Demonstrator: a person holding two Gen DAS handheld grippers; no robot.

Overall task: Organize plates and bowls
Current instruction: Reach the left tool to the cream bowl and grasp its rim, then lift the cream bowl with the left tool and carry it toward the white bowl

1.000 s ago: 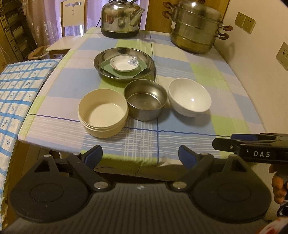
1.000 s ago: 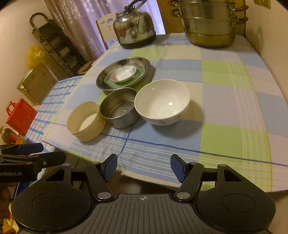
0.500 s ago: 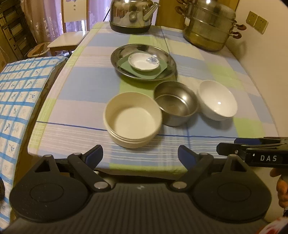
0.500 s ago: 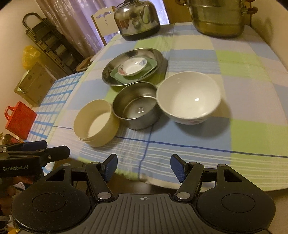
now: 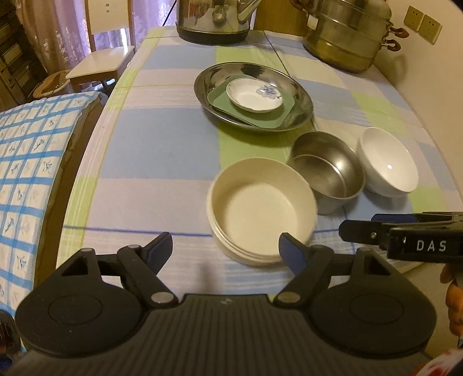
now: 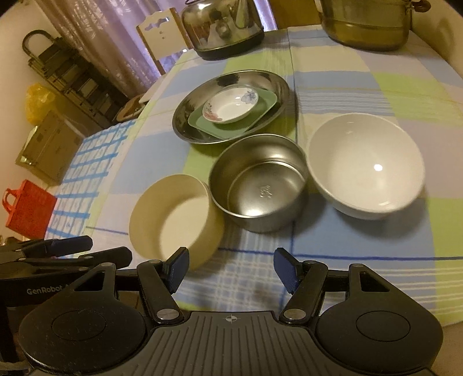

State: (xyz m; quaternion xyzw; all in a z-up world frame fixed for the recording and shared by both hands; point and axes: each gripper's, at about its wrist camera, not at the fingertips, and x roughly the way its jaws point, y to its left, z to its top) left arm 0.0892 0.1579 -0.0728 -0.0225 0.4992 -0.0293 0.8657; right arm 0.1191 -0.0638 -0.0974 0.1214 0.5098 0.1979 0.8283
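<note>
Three bowls stand in a row near the table's front edge: a cream bowl (image 5: 260, 208) (image 6: 176, 219), a steel bowl (image 5: 330, 170) (image 6: 260, 182) and a white bowl (image 5: 387, 165) (image 6: 364, 165). Behind them a steel plate (image 5: 298, 95) (image 6: 185, 115) holds a green square plate (image 5: 220, 99) (image 6: 266, 99) with a small white flowered dish (image 5: 254, 95) (image 6: 228, 107) on top. My left gripper (image 5: 227, 250) is open and empty, just before the cream bowl. My right gripper (image 6: 231, 267) is open and empty, before the steel bowl.
A steel kettle (image 5: 214, 17) (image 6: 225, 26) and a stacked steamer pot (image 5: 347, 31) (image 6: 367, 23) stand at the table's far end. A wooden chair (image 5: 98, 63) and a blue-checked cloth (image 5: 26, 162) are left of the table. A wall runs along the right.
Both grippers have moved forward toward the table and closer to the bowls. The left one has shifted left, so the cream bowl now lies by its right finger. Both stay open.
</note>
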